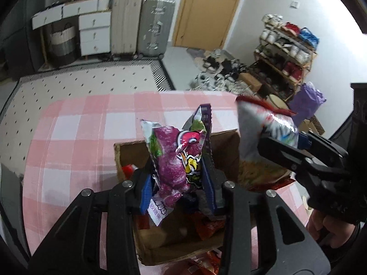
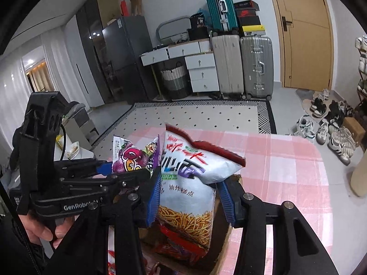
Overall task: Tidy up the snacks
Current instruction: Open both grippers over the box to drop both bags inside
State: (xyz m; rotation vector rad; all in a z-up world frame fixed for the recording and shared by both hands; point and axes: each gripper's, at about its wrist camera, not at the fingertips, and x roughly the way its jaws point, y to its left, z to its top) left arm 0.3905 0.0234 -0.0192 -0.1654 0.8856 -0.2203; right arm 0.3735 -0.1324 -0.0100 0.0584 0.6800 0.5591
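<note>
**A:** What is seen from the left wrist?

**B:** The left gripper (image 1: pixel 181 183) is seen from behind, its blue pads pressed onto the lower part of a crinkled purple foil snack bag with a cartoon face (image 1: pixel 177 160). The bag is held upright above an open brown cardboard box (image 1: pixel 128 151) that stands on a table covered by a pink and white checked cloth (image 1: pixel 75 142). Red packets (image 1: pixel 208 226) are visible inside the box, under the bag. At the right, the right gripper (image 1: pixel 278 145) is shown side-on, pinching a large white snack bag with a red top edge (image 1: pixel 259 133), and part of a hand (image 1: pixel 321 226) is seen below it.

**A:** And from the right wrist?

**B:** The white bag (image 2: pixel 190 183) is shown front-on here: printed fried sticks on its lower half and dark characters above, which are not readable from the other side. It is clamped at mid-height between the right gripper's (image 2: pixel 190 199) blue pads, its bottom hanging down into the box (image 2: pixel 220 259), among red packets. Just beside it at the left, the purple bag (image 2: pixel 135 158) is seen gripped in the left gripper (image 2: pixel 128 171), with a hand (image 2: pixel 39 231) wrapped around that tool's handle.

**A:** Do the two bags touch?

**B:** They are close side by side; contact cannot be told.

**A:** What else differs?

**B:** A wooden shoe rack (image 1: pixel 289 52) is shown fully only in the left view; a dark refrigerator (image 2: pixel 123 59) only in the right. Grey suitcases (image 2: pixel 243 64) and a tan door (image 2: pixel 302 34) appear in both.
</note>
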